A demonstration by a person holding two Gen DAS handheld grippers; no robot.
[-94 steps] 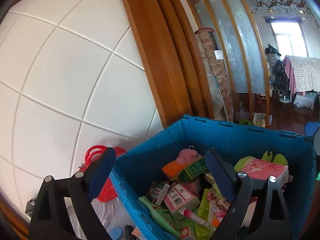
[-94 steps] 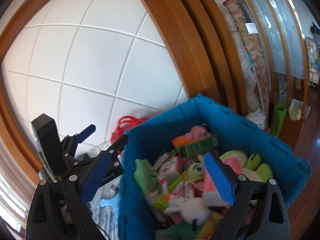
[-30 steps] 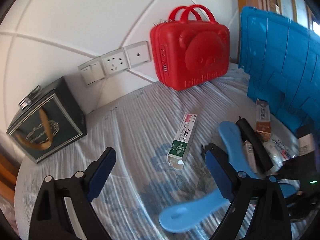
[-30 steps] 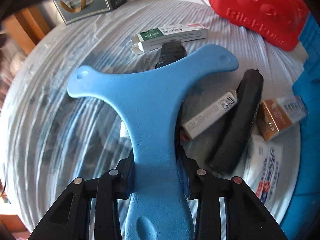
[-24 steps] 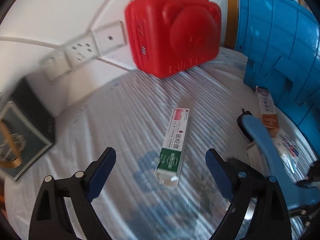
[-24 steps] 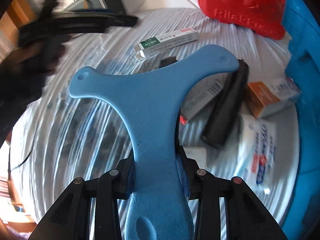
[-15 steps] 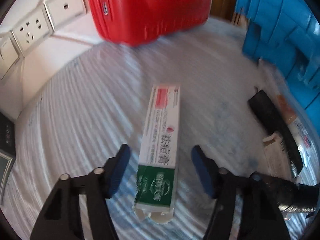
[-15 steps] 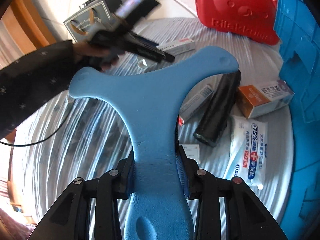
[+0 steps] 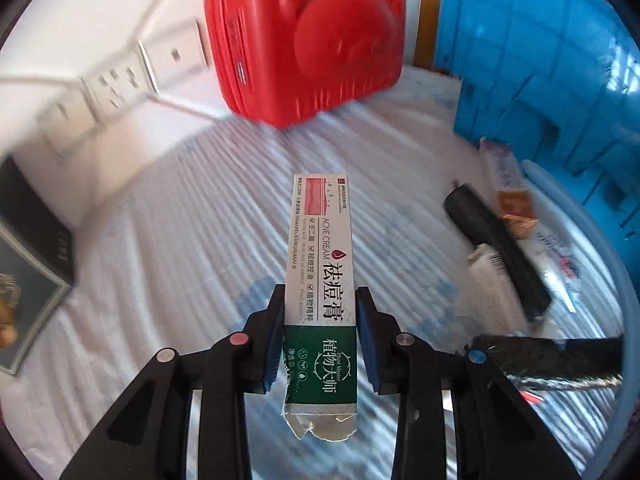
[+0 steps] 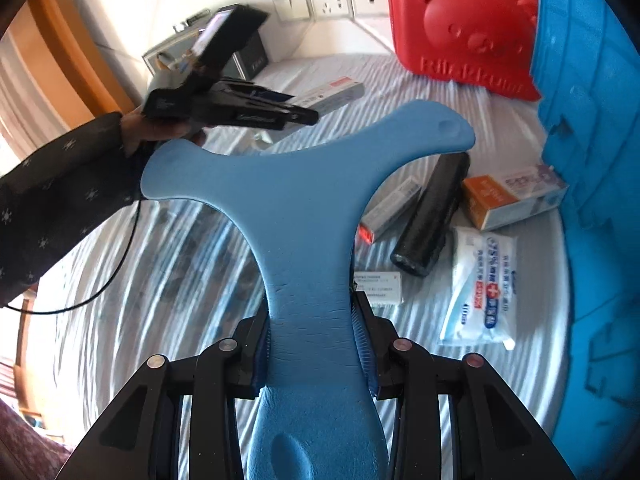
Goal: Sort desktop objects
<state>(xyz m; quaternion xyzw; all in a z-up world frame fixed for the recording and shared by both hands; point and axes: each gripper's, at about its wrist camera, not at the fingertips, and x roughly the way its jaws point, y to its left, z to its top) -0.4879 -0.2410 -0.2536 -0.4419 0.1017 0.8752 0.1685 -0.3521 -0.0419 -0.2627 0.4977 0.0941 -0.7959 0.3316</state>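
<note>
My left gripper is shut on the green end of a long white-and-green acne cream box, which points away over the striped tablecloth. It also shows in the right wrist view, held by a hand, with the box in it. My right gripper is shut on the stem of a flat blue Y-shaped foam piece, held above the table.
A blue crate stands at the right and a red bear case at the back. A black tube, an orange-and-white box, a wipes pack and small boxes lie beside the crate. A dark box stands left.
My left gripper has closed on the acne cream box, which lay between its open fingers half a second ago. My right gripper has risen with the blue piece.
</note>
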